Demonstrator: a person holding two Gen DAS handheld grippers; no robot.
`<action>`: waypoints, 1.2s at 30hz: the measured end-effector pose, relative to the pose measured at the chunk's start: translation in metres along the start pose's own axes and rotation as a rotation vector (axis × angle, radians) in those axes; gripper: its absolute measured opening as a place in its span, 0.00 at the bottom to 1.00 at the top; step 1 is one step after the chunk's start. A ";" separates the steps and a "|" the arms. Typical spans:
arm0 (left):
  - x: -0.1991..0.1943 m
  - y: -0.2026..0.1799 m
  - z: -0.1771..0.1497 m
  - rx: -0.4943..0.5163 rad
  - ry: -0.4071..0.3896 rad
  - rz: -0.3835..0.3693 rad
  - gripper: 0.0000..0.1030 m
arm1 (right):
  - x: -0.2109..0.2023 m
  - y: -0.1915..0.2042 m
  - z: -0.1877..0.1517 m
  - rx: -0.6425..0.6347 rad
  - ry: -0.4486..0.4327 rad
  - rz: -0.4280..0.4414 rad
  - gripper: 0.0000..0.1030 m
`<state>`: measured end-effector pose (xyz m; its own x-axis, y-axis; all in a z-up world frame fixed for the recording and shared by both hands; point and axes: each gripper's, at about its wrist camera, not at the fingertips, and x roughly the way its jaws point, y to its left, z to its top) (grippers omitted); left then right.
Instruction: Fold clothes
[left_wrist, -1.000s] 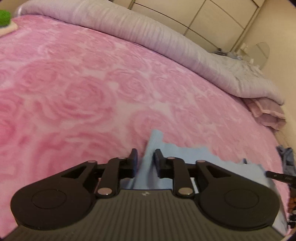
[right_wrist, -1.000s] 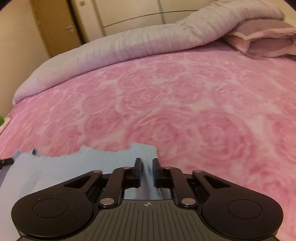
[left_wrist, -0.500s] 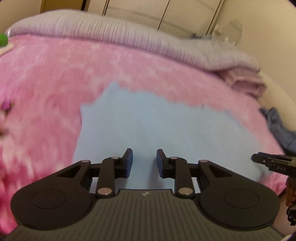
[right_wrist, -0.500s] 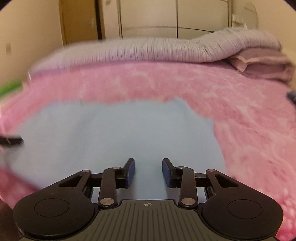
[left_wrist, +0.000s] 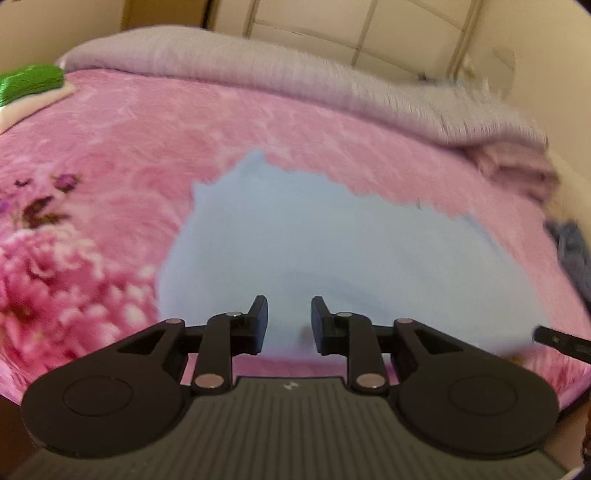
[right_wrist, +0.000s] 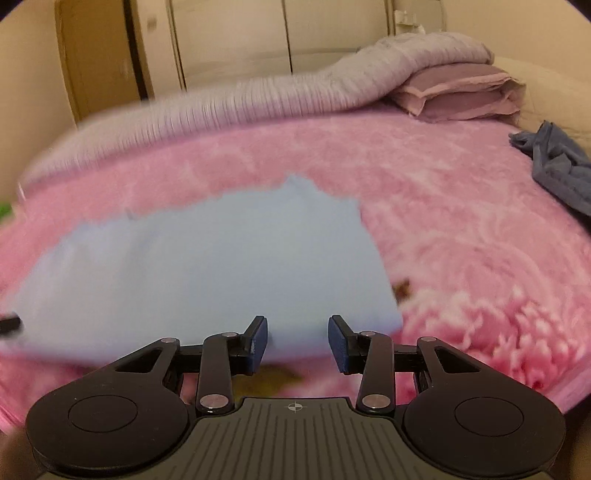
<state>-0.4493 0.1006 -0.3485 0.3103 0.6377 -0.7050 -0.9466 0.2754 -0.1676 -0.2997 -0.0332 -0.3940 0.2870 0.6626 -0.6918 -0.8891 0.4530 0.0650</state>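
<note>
Both tongs (left_wrist: 289, 321) (right_wrist: 297, 341) just opened, gripping nothing, over light-blue cloth (left_wrist: 332, 254) — dark garment (right_wrist: 557, 170), pillows (right_wrist: 461, 92) well apart.

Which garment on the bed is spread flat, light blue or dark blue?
The light blue garment, lying flat on the pink blanket just ahead of both tools. The dark blue garment is crumpled in a heap off to the right.

A bedroom in a home — a wide bed (right_wrist: 461, 229) under a plush pink rose-patterned blanket (left_wrist: 155, 155), a grey ribbed duvet (right_wrist: 258, 107) pushed along its far edge and mauve pillows (right_wrist: 461, 96) stacked at one end. Behind stand cream panelled wardrobe doors (right_wrist: 229, 40) and a wooden door (right_wrist: 96, 62) — with clothes lying loose on the bedding
</note>
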 end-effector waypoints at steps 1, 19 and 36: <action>0.001 -0.005 -0.004 0.021 0.005 0.020 0.22 | 0.002 0.003 -0.003 -0.006 0.018 -0.015 0.39; -0.053 -0.056 -0.041 0.109 0.059 0.099 0.29 | -0.052 0.031 -0.028 0.039 0.083 -0.014 0.41; -0.090 -0.070 -0.057 0.161 0.020 0.109 0.33 | -0.087 0.036 -0.039 0.036 0.043 -0.014 0.42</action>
<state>-0.4162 -0.0174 -0.3130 0.2033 0.6564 -0.7265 -0.9479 0.3177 0.0219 -0.3702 -0.0976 -0.3598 0.2827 0.6304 -0.7230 -0.8715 0.4836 0.0810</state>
